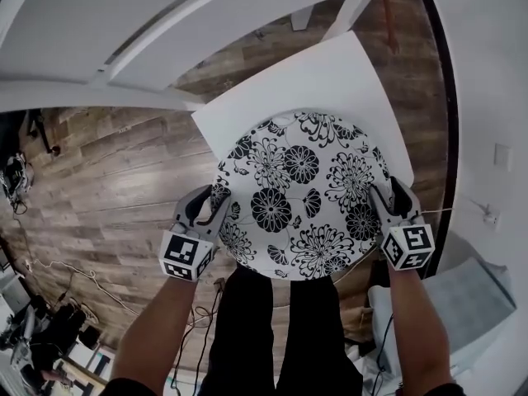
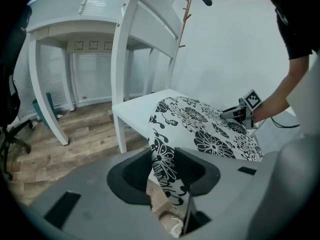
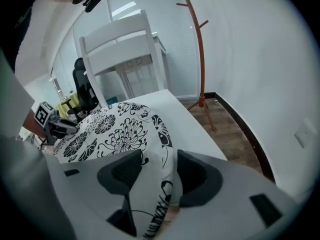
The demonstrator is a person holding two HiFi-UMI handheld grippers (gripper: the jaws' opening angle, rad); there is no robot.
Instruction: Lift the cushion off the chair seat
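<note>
My L gripper [image 1: 216, 205] & R gripper [image 1: 388, 198] both clamped on cushion [image 1: 301, 192] rim, over chair seat [image 1: 280, 85]. Thin bite: if one side slips, cushion swings down.

Brown and grey wood-plank floor [image 1: 124, 180], edged by a dark skirting board [image 1: 442, 81] under plain white walls [image 3: 250, 44]. Reddish-brown coat stand [image 3: 200, 59] close to the right-hand wall, pale wall socket [image 3: 303, 132] lower down. White slatted blinds [image 2: 95, 69] across the far side, probably over windows. White desk [image 2: 70, 31] in front of them, black office chair [image 3: 82, 86] nearby. Ceiling strip lights [image 3: 122, 7] lit. Loose cables [image 1: 58, 271] trailing over the floor at left.
</note>
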